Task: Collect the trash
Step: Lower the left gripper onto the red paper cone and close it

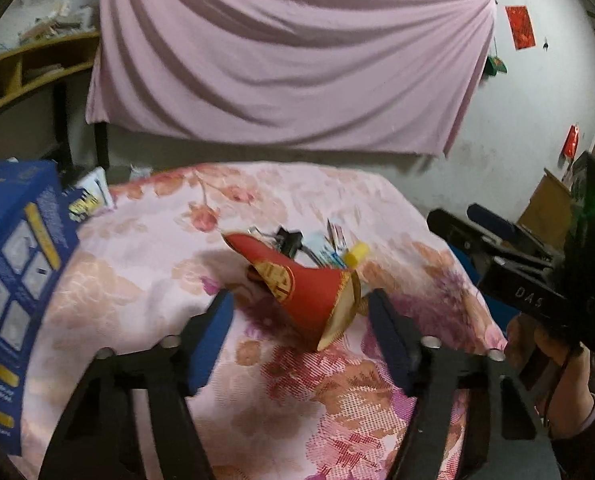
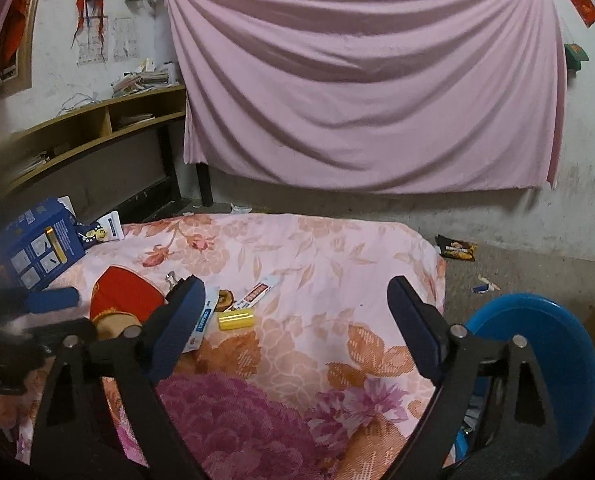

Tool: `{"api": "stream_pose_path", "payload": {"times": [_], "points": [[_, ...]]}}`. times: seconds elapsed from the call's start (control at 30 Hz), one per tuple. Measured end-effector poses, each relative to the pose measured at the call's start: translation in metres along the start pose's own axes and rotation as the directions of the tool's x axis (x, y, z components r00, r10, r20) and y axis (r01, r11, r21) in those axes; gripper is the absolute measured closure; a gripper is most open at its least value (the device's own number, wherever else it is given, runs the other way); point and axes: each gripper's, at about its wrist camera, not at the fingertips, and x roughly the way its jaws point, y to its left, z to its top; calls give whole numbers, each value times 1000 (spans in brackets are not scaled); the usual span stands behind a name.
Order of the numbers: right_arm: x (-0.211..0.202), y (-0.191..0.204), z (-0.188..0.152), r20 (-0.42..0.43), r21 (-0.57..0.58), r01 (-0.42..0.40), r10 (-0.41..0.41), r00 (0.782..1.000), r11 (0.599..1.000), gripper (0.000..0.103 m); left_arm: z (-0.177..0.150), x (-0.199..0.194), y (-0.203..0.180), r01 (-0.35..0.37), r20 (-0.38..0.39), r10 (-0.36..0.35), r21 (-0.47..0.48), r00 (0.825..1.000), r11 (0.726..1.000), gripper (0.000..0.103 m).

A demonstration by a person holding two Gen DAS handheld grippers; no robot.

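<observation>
Left hand-held gripper [image 1: 301, 312]: angled downward over the bed, its two blue-padded fingers [image 1: 209, 340] standing either side of a crumpled red paper packet with gold print [image 1: 297, 284]; the jaws are part-way closed and a gap shows between each pad and the packet, so nothing is clamped.

Right hand-held gripper [image 2: 297, 320]: also tilted down over the bed, to the right of the left one; jaws spread wide, only bedcover between the fingers, nothing gripped.

Person's hand [image 1: 565, 364]: wrapped round the black handle of the right hand-held gripper, a sleeve cuff showing at the wrist.

Bed: covered by a pink floral quilted bedcover [image 2: 337, 248], which carries the loose trash.

Trash on the bed: the red packet lies near the left side; just beyond it sit a small yellow cylindrical plastic piece [image 2: 236, 319], a flat white and red wrapper strip [image 2: 257, 290] and a blue and white sachet [image 2: 203, 320], all close together. Some small dark bits lie beside them, too blurred to name.

Blue cardboard box with white panels [image 2: 43, 246]: stands at the left edge of the bed, top flap open; its contents are hidden.

Round blue plastic bin [image 2: 537, 344]: on the floor at the right of the bed, beside the right hand-held gripper; what is inside is mostly blocked from view.

Floor: a dark snack wrapper [image 2: 456, 248] and a small white scrap [image 2: 485, 285] lie past the bed's far right corner, well apart from both grippers.
</observation>
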Motion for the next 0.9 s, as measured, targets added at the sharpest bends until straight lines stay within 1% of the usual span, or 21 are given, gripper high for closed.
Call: {"api": "stream_pose_path", "payload": {"times": [0.13, 0.2, 0.3, 0.4, 0.53, 0.6, 0.67, 0.73, 0.87, 0.9], "points": [[7, 1, 0, -34, 3, 15, -14, 999, 1000, 0, 2, 8, 5, 33, -34, -35, -46, 999, 998, 59], [11, 0, 0, -57, 7, 22, -22, 998, 1000, 0, 3, 10, 8, 44, -39, -47, -62, 998, 997, 71], [17, 0, -1, -93, 17, 26, -24, 995, 1000, 0, 3, 9, 11, 55, -41, -58, -76, 997, 996, 76], [22, -2, -2, -123, 34, 9, -5, 992, 999, 1, 3, 3, 15, 61, -20, -63, -94, 998, 994, 78], [28, 3, -5, -174, 56, -44, 53, 983, 997, 12, 1, -8, 19, 44, 9, -44, -107, 999, 993, 80], [31, 7, -6, -199, 68, -87, 99, 975, 994, 17, -1, -15, 25, 33, 24, -30, -117, 999, 993, 81], [34, 13, -8, -214, 77, -119, 133, 968, 990, 24, -2, -20, 29, 19, 31, -15, -126, 999, 992, 82], [37, 20, -8, -230, 84, -157, 172, 958, 984, 29, -3, -24, 34, -2, 27, 6, -135, 1000, 991, 83], [44, 36, -11, -265, 63, -194, 204, 942, 979, 37, -5, -28, 41, -20, 21, 23, -157, 999, 987, 84], [46, 39, -12, -273, 56, -203, 210, 939, 978, 37, -5, -29, 42, -22, 23, 26, -159, 999, 987, 84]]}}
